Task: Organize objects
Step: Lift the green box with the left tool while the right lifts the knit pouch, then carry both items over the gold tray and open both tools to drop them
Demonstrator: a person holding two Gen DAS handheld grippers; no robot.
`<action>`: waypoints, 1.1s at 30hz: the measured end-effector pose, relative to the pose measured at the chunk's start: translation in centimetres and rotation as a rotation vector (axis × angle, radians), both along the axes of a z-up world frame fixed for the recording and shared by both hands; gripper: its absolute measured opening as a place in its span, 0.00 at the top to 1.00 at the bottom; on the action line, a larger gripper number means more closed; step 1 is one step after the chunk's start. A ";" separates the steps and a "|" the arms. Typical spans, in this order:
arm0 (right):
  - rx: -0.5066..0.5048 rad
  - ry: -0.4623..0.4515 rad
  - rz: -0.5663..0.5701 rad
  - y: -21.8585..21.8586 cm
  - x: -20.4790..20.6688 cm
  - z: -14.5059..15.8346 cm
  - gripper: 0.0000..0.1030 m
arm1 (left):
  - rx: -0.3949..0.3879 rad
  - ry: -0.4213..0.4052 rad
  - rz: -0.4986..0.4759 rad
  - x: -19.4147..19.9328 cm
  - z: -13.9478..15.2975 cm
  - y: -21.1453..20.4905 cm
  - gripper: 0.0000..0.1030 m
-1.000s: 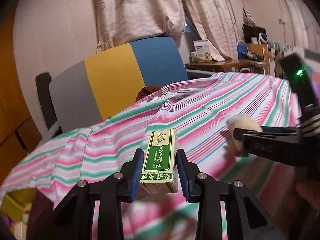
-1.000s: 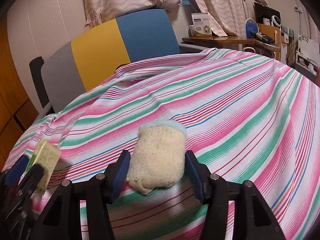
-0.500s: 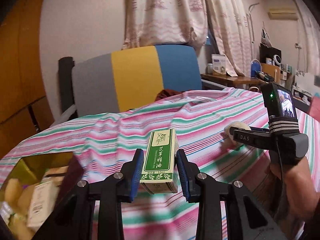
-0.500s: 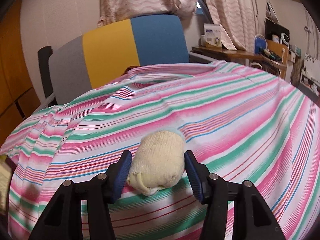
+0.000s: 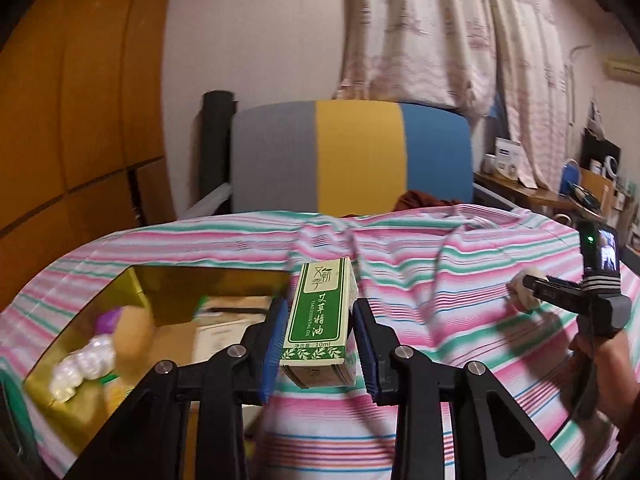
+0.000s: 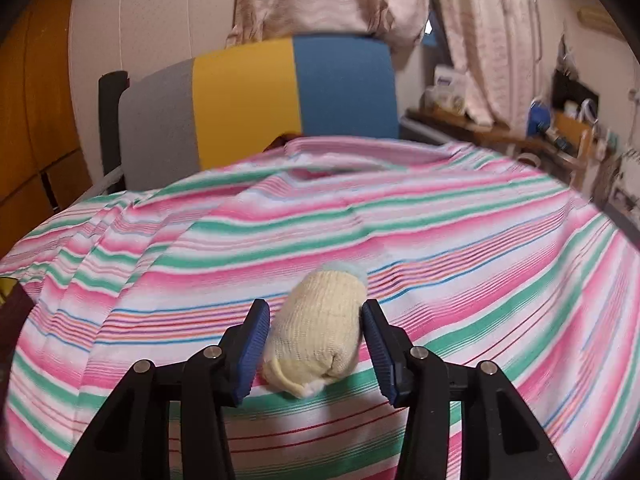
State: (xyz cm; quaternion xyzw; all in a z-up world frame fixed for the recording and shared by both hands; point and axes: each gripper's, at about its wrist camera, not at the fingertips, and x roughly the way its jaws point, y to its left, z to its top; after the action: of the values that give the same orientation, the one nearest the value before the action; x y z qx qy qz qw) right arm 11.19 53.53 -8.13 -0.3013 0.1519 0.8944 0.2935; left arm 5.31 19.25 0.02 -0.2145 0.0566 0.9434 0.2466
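Your left tongs (image 5: 316, 344) clamp the green box (image 5: 320, 320); carry it to the open bin (image 5: 168, 292) at nine o'clock. Your right tongs (image 6: 314, 344), just closing, pinch the rolled sock (image 6: 320, 328).

A lived-in room of a home: patterned curtains (image 5: 420, 28) hang behind a grey, yellow and blue chair back (image 5: 352, 156), a striped cloth (image 6: 360, 232) covers the worktop, wooden wardrobe panels (image 5: 80, 100) stand at left, and a cluttered side desk (image 6: 500, 132) sits at right.
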 end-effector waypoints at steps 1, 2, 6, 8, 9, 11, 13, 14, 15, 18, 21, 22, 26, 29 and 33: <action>-0.019 0.002 -0.013 0.4 0.2 -0.1 0.50 | 0.004 0.001 0.009 -0.1 0.0 -0.6 0.67; -0.036 0.010 -0.016 0.7 0.4 -0.2 0.48 | 0.006 0.001 0.016 -0.2 0.0 -0.9 0.67; -0.067 0.003 -0.010 1.0 0.2 -0.6 0.42 | 0.022 -0.018 0.029 -0.5 -0.3 -2.0 0.67; -0.067 -0.024 0.015 0.7 -0.4 -0.9 0.42 | 0.024 -0.030 0.030 -0.8 -0.5 -2.2 0.67; -0.058 -0.044 0.029 0.4 -0.8 -0.9 0.48 | 0.028 -0.032 0.031 -0.8 -0.6 -2.3 0.67; -0.026 -0.053 0.041 -0.2 -1.0 -0.8 0.50 | 0.034 -0.034 0.032 -0.9 -0.6 -2.5 0.67; 0.014 -0.041 0.068 -1.1 -0.9 -0.2 0.51 | 0.041 -0.032 0.036 -1.1 -0.4 -3.0 0.67; 0.044 -0.037 0.081 -1.7 -0.9 0.2 0.51 | 0.045 -0.030 0.041 -1.2 -0.3 -3.2 0.67; 0.063 -0.036 0.090 -2.0 -1.0 0.5 0.52 | 0.049 -0.030 0.047 -1.3 -0.2 -3.5 0.67; 0.093 -0.027 0.121 -3.3 -1.1 1.2 0.52 | 0.056 -0.033 0.068 -1.7 0.1 -4.5 0.67; 0.109 -0.028 0.146 -4.2 -1.5 1.5 0.52 | 0.062 -0.037 0.092 -2.4 0.3 -5.6 0.67; 0.114 -0.031 0.154 -4.4 -1.7 1.5 0.52 | 0.067 -0.038 0.102 -2.6 0.3 -6.1 0.67; 0.112 -0.028 0.172 -5.2 -2.2 1.8 0.52 | 0.075 -0.053 0.163 -4.0 0.5 -7.8 0.67; 0.074 -0.001 0.181 -5.7 -2.2 2.2 0.52 | 0.084 -0.080 0.206 -5.9 0.6 -9.1 0.67; 0.064 0.026 0.213 -7.4 -2.8 2.7 0.52 | 0.102 -0.143 0.264 -9.1 0.5 -10.8 0.67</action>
State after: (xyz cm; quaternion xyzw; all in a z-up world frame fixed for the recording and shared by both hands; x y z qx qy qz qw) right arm 8.39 46.09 -5.44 -0.2945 0.0940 0.9288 0.2042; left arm -3.80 8.47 0.57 -0.2737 -0.0378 0.9516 0.1346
